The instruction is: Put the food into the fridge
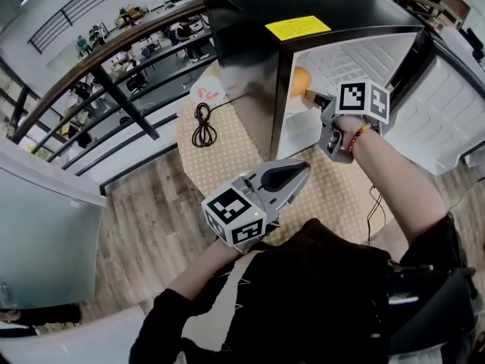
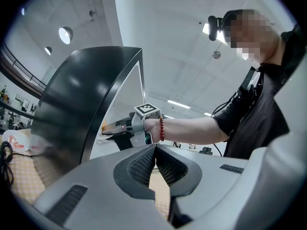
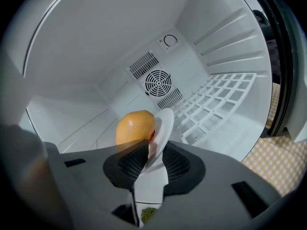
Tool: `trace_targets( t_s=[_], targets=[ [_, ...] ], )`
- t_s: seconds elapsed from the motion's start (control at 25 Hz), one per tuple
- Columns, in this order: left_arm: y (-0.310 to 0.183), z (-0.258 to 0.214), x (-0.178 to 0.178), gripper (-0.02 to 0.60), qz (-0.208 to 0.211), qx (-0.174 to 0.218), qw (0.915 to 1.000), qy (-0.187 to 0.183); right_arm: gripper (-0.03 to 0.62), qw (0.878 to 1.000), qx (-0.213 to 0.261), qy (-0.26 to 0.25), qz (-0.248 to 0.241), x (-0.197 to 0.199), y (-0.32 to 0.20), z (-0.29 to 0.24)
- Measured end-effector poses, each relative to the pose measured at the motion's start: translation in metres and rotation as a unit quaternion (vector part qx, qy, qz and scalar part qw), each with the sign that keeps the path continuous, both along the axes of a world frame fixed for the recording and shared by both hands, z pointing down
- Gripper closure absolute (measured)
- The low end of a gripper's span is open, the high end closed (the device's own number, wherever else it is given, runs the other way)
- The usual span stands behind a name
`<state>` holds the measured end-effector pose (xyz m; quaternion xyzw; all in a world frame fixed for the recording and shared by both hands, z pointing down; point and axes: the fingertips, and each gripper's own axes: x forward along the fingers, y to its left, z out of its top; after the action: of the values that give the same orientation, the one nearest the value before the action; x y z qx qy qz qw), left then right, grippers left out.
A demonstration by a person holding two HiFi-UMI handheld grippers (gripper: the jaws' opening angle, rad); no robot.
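A small black fridge (image 1: pixel 246 51) stands open on the table. My right gripper (image 1: pixel 310 96) reaches into it, shut on the rim of a white plate (image 3: pixel 163 126) that carries a yellow-orange fruit (image 3: pixel 135 127). The plate is tilted between the jaws (image 3: pixel 154 159), above the white fridge floor. From the head view the fruit (image 1: pixel 300 82) shows just inside the opening. My left gripper (image 1: pixel 301 170) hangs in front of the fridge, shut and empty (image 2: pixel 154 150). The left gripper view shows the right gripper (image 2: pixel 112 127) at the fridge (image 2: pixel 72 104) opening.
Inside the fridge are a white wire shelf (image 3: pixel 216 99) at the right and a round fan vent (image 3: pixel 158 83) on the back wall. The fridge door (image 1: pixel 455 120) stands open at the right. A coiled black cable (image 1: pixel 202 123) and a white bag (image 1: pixel 206 91) lie on the checkered cloth (image 1: pixel 220 154).
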<state>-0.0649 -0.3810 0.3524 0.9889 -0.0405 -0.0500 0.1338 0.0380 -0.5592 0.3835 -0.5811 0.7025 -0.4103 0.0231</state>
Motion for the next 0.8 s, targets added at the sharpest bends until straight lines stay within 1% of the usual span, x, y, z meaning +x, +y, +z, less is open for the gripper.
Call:
trace_targets(
  t_s=[0.32, 0.48, 0.8],
  targets=[
    [0.0031, 0.0030, -0.0018, 0.569, 0.004, -0.009, 1.0000, 0.003, 0.496, 1.000, 0.008, 0.021, 0.014, 0.0060, 0.0006, 0.0031],
    [0.0038, 0.0038, -0.0029, 0.569, 0.003, -0.013, 0.9999, 0.005, 0.490, 0.999, 0.008, 0.029, 0.012, 0.0077, 0.0021, 0.0050],
    [0.0036, 0.0012, -0.0097, 0.569, -0.001, -0.014, 0.9999, 0.007, 0.478, 0.998, 0.009, 0.069, 0.009, 0.0077, 0.0047, 0.0034]
  ],
)
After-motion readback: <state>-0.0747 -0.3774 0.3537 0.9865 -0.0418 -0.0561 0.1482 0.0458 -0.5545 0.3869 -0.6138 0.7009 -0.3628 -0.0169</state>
